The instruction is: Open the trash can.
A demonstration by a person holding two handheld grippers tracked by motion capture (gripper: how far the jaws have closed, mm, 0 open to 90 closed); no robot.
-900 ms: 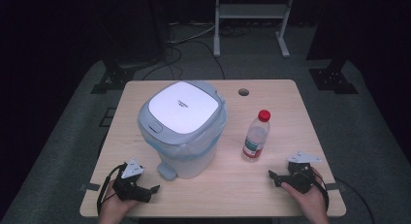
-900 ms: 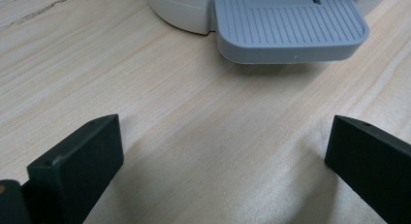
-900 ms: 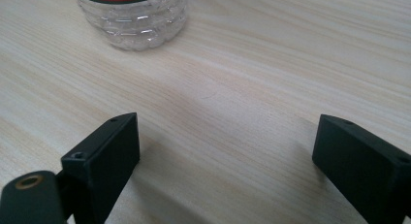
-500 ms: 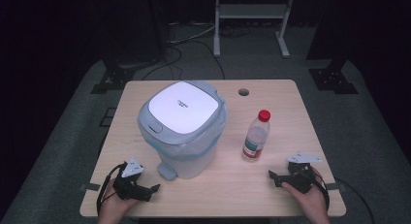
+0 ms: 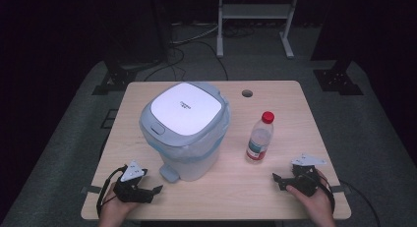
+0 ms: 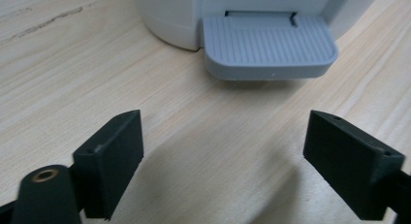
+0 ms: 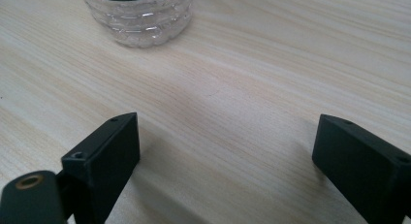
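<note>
Both pairs of jaws stand wide apart with nothing between them but bare wood. The left gripper (image 5: 156,189) rests low on the pale wooden table (image 5: 295,99), and straight ahead of its jaws, a little to the right of their midline, juts the grey ribbed plastic foot pedal (image 6: 269,45) of the white and pale grey lidded pedal bin (image 5: 186,128); the pedal is near but apart from the pads (image 6: 114,153). The right gripper (image 5: 278,181) also lies on the table, and beyond its jaws, ahead and off toward the left pad (image 7: 107,162), stands the clear plastic water bottle with red cap and red-edged label (image 5: 259,137), upright and clear of the pads.

By my judgement the work, which looks like getting the bottle into the bin, has not begun: the bin's lid is down, its pale blue liner is folded over the rim, the pedal is unpressed, and the bottle stands untouched beside the bin. Everything is left to do: pressing the pedal with the left jaws, closing the right jaws on the bottle, carrying it over the opened bin and letting go.

Set against the earlier high view, nothing differs: both hands, the bin and the bottle lie in the same places.
</note>
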